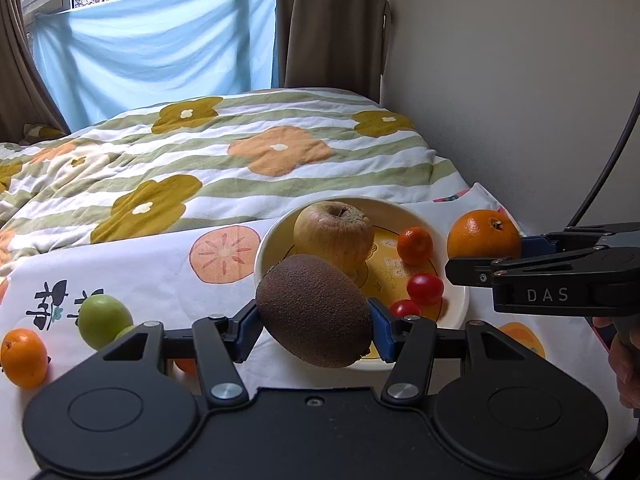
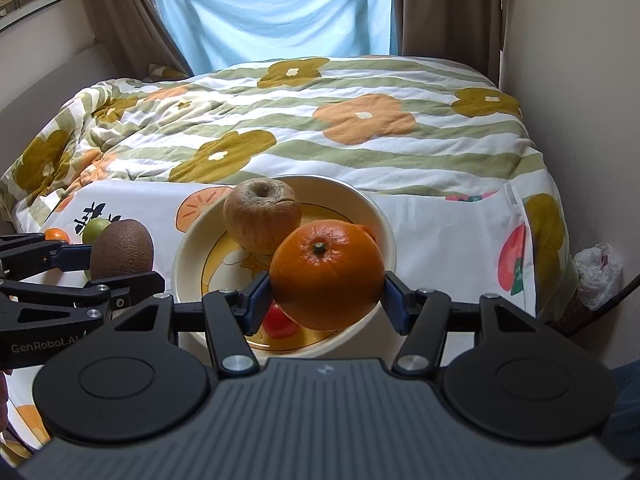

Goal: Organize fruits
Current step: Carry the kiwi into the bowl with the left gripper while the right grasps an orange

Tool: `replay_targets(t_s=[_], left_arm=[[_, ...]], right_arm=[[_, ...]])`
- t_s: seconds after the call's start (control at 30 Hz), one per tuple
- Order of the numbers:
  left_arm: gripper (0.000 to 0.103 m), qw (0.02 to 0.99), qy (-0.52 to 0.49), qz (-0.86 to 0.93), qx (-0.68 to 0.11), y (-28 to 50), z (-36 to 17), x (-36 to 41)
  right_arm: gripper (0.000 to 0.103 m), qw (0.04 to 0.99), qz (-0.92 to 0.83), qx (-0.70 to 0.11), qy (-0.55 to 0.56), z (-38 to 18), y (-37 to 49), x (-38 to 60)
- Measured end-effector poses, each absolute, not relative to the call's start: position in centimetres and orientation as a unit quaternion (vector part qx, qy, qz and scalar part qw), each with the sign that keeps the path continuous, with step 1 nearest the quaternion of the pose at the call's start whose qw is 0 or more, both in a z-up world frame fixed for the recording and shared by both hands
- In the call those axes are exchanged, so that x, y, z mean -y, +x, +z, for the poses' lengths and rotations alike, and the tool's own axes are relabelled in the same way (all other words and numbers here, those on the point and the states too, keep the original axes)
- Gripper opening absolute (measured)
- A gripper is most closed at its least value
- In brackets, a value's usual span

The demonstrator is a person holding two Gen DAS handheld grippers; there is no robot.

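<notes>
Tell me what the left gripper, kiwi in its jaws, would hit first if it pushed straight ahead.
Probably the near rim of the bowl. The left gripper holds the kiwi just short of it; if it rides above the rim, the apple inside comes next. Height is unclear.

Both wrist cameras sit low and close behind their fingers, facing the bed and window at 12 o'clock. The left view has the bowl at 1 o'clock; the right (nearer) has it centered. Both share bowl, apple and quilt.
</notes>
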State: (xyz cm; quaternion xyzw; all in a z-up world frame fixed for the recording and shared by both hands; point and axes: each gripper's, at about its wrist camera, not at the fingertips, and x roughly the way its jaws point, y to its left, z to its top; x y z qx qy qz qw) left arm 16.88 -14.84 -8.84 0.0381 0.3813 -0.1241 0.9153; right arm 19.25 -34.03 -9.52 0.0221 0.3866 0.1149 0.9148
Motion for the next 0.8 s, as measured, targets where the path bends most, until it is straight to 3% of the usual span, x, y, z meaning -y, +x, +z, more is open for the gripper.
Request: replay_targets(t_s=[0.6,0.67,0.73,0.8], left_arm=[[0.061,0.889,0.063,-0.107,-0.441,20.8,-13.9,18.7],[0.065,0.891,0.064,-0.104,-0.438,20.8,-13.8,18.7],[0.08,0.897,0.069,-0.103,-0.425,20.5,-13.3,18.8],[0.088,0.899,0.076,-0.098,-0.42,20.3,-13.0,18.9]], right_arm=[[0.073,0.9,0.163,-0.404,0.01,-11.9,22.6,35.9],[0.073,0.899,0.165,-0.405,0.008,-11.9,22.7,35.8],[0.073,0.898,0.169,-0.406,0.007,-11.8,22.7,35.8],[0.073,0.898,0.172,-0.405,0.005,-11.6,22.8,35.8]])
